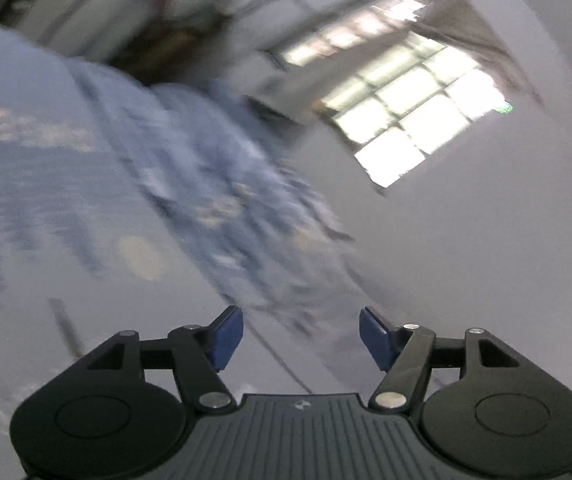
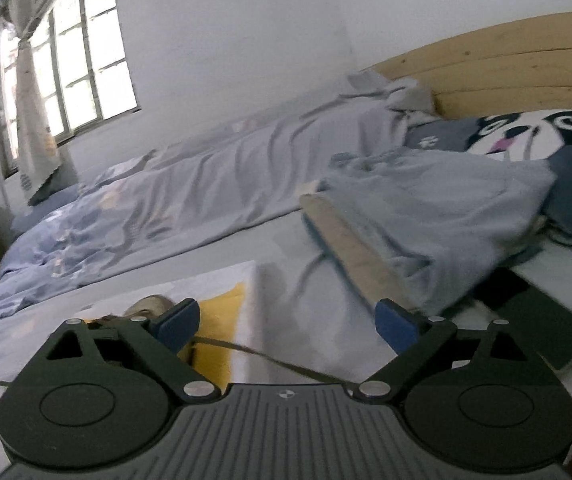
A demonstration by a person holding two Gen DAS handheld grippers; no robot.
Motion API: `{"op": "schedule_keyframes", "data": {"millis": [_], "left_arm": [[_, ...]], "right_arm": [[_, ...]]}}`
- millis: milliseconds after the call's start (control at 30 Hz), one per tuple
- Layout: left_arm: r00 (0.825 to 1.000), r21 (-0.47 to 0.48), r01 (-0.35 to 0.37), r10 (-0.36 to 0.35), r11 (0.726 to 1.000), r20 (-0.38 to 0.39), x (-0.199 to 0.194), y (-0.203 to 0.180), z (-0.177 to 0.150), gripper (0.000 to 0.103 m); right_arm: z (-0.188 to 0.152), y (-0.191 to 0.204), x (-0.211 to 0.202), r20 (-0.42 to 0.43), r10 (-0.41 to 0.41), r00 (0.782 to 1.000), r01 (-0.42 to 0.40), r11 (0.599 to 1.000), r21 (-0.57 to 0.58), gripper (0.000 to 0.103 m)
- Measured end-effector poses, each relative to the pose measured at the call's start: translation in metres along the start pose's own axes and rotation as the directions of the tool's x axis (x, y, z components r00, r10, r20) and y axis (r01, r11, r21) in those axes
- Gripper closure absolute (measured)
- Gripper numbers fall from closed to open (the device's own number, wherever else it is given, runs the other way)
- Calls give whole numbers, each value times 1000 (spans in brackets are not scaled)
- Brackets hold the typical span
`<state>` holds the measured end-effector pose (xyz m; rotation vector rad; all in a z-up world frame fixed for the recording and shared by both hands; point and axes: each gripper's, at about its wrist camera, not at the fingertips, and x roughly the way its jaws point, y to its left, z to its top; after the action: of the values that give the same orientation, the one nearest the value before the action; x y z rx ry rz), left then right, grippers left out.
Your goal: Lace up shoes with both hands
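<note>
Bedroom light comes through a barred window (image 2: 74,68), and I am working over a bed (image 2: 286,264) with a rumpled blue quilt (image 2: 206,184) and a wooden headboard (image 2: 525,64) behind a cartoon-dog pillow (image 2: 533,136).

My right gripper (image 2: 287,326) is spread wide with nothing pinched between its blue pads (image 2: 395,326). A thin dark lace (image 2: 270,358) runs slack across the bed just under those jaws, from beside the left pad toward the gripper's body; it touches neither pad as far as I can see. Just behind the left finger I make out a rounded beige toe, which I take to be the shoe (image 2: 152,305), sitting on a white and yellow sheet (image 2: 222,320). Most of it is hidden by the gripper, so I cannot read the eyelets.

My left gripper (image 1: 301,338) is also released, pads well apart and empty. Its view is smeared with motion blur: wall, window and quilt only, no shoe.

My judgement: both tongs are off the lace, so either a pull is finished or a fresh grasp is due. How many eyelets are threaded I cannot tell. What remains, at least, is picking the lace end up again.
</note>
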<state>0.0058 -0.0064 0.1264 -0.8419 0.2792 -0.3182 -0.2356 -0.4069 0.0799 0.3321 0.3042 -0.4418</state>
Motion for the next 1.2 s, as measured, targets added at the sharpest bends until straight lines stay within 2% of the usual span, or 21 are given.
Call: {"op": "schedule_keyframes", "data": {"millis": [200,367,500,667,733,800,867,900,933,1000,1200], "left_arm": [[989,133,136,-127,982,-80,8,-49,-35,35],[964,162,234,-208,959,-167,14,-76,-66,34],[938,220,306,-253,926,-239,17,-100,-94,34],[915,306,373,-292,876,-279,15,-120,-120,34],[910,301,378,-291,876,-294,15,-121,-126,34],[908,288,377,-289,880,-304,15,-121,-129,34],[904,274,378,-290,884,-314,15,-121,-131,34],[902,267,381,-292,885,-319,14,-122,-133,34],[900,267,384,-294,884,-323,14,-122,-133,34],[896,274,392,-297,878,-331,13,-124,-135,33],[885,288,417,-311,862,-347,8,-130,-138,33]], "right_arm": [[1,-34,-15,11,-73,997,73,997,41,7],[2,-60,-26,13,-154,988,153,986,65,7],[1,-83,-34,14,-199,980,197,975,106,7],[-1,-117,-42,-13,-271,962,268,940,213,7],[-1,-131,-47,-20,-279,960,274,921,276,7],[-2,-145,-54,-11,-242,970,230,905,358,7],[-4,-159,-60,-7,-196,981,179,877,445,9],[-6,-165,-62,-6,-174,985,154,859,488,14],[-8,-171,-64,-9,-150,989,132,838,529,26],[-13,-179,-63,-27,-112,993,106,797,595,42],[-35,-202,-46,-127,-32,991,118,641,759,46]]}}
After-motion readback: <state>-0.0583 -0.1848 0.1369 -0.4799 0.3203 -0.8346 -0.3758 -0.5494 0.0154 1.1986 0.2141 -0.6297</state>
